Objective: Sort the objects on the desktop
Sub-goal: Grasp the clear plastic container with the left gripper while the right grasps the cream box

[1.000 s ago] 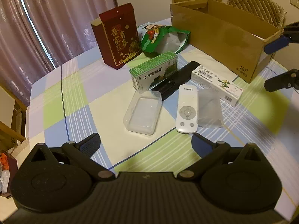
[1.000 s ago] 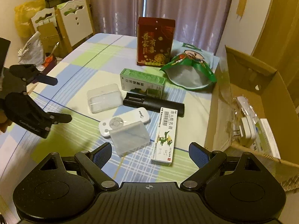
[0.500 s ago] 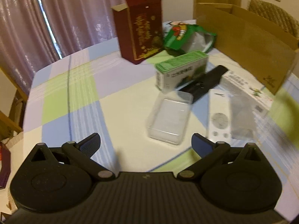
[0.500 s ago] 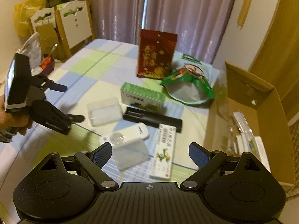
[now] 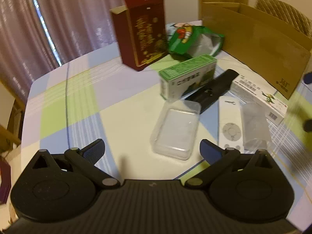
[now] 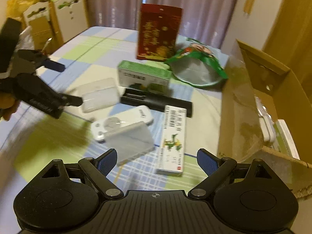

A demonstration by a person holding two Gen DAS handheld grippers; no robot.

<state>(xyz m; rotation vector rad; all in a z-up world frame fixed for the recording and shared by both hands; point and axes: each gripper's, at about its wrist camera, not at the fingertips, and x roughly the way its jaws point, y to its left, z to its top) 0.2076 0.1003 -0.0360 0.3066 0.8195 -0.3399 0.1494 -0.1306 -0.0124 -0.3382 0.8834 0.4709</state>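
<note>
Right gripper [image 6: 157,157] hovers over the near edge of the checked tablecloth [image 5: 81,105], jaws spread wide, nothing between them. Just ahead of it lie a frosted clear lid [image 6: 129,139] and a long white medicine box [image 6: 172,138] — the box lies flat, lengthwise away from the camera, close beside the cardboard box [image 6: 237,120].

Left gripper [image 5: 152,149] also stands wide and empty. From the right wrist view it shows at the left, held in a hand [image 6: 6,105], its lower finger tip just beside the clear plastic container [image 5: 176,129]; contact cannot be told through the blur.

Middle ground: white remote [image 5: 230,124] lies flat, partly under the frosted lid in the right wrist view. Behind it a black remote [image 5: 211,90] lies across the table, and a green-and-white carton [image 5: 187,76] rests just behind that.

Farther back — a green snack bag [image 5: 192,39], lying open, and a dark red box [image 5: 144,31] standing upright. The cardboard box is open-topped at the right; white items [image 6: 268,122] lie inside, not identifiable. Curtains [image 5: 58,19] close the background.
</note>
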